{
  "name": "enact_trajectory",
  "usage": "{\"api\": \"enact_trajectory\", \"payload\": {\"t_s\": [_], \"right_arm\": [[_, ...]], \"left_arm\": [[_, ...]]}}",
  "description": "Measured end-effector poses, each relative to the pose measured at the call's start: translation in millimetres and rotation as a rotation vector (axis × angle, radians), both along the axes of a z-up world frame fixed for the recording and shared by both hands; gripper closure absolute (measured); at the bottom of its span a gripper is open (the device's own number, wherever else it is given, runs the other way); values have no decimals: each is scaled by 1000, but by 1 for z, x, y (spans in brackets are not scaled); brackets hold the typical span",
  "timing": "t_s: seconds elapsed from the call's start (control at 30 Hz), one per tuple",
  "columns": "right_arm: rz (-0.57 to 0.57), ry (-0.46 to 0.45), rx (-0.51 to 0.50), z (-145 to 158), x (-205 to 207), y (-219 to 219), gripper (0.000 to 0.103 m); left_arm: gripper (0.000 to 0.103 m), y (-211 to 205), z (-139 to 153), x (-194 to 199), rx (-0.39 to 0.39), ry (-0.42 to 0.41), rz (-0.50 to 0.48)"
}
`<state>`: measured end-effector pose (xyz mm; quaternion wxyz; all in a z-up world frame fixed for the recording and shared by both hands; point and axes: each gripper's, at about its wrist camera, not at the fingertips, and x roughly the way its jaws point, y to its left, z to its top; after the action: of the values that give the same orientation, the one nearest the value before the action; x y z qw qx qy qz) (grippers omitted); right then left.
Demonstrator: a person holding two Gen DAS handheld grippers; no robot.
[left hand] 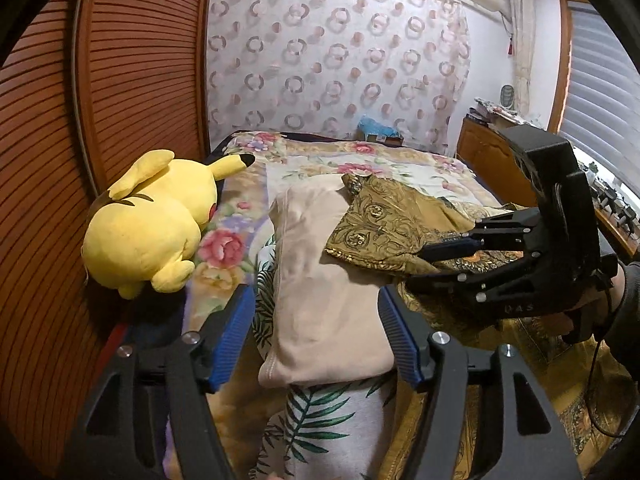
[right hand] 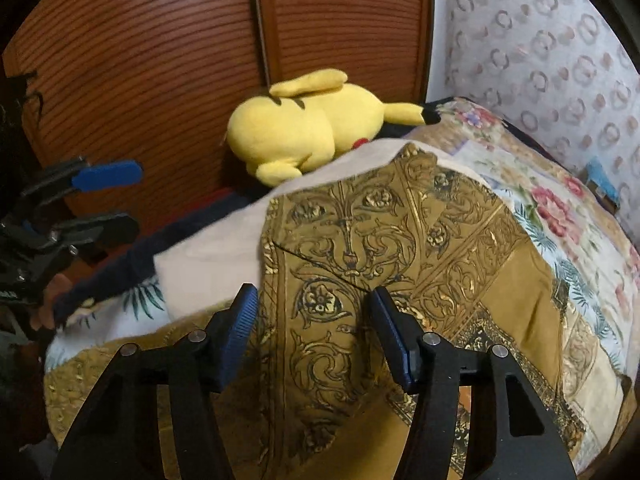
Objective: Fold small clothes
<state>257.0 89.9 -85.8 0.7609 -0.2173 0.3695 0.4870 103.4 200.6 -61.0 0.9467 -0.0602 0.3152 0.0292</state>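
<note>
both tongs gape wide (gripping nothing).

The beige folded cloth garment looks soft and matt — a smooth knit. The ochre cloth with gold scroll print has a faint metallic sheen. The yellow plush toy is fuzzy. The reddish-brown slatted wooden doors are ribbed, slightly glossy. The left gripper has matt black plastic arms, ridged blue pads and shiny metal pins.
</note>
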Motion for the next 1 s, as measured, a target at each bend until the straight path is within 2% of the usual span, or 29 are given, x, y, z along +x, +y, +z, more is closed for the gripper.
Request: {"api": "enact_trajectory", "payload": {"t_s": [0.03,0.1,0.17,0.2,0.33,0.43,0.53,0.57,0.63,0.7,0.87,1.0], "right_arm": [[0,-6,-2,-1,1,-1,62],[0,0,11,0,2,-5,81],[-9,8,33,5,3,-11,84],[-18,10,47,9,3,-16,89],[-75,4,110,24,11,-36,92],[-186,-28,104,30,20,-58,92],[-255,6,109,31,31,-89,88],[-289,-5,91,32,34,-101,77],[-313,-21,83,34,37,-118,74],[-333,-25,79,36,40,-134,61],[-383,-50,45,34,43,-178,55],[-425,-52,2,23,48,-212,55]], "left_arm": [[39,-1,0,1,0,1,-3],[39,-3,0,1,0,-4,-4],[39,-6,1,3,0,-6,-10],[39,-8,0,4,0,-4,-17],[39,-15,1,9,7,2,-41],[39,-20,4,14,12,6,-60],[39,-25,4,23,20,16,-75],[39,-25,5,26,19,18,-79],[39,-26,5,36,16,26,-93],[39,-28,6,46,21,39,-105],[39,-33,8,75,57,76,-126],[39,-36,5,105,45,109,-154]]}}
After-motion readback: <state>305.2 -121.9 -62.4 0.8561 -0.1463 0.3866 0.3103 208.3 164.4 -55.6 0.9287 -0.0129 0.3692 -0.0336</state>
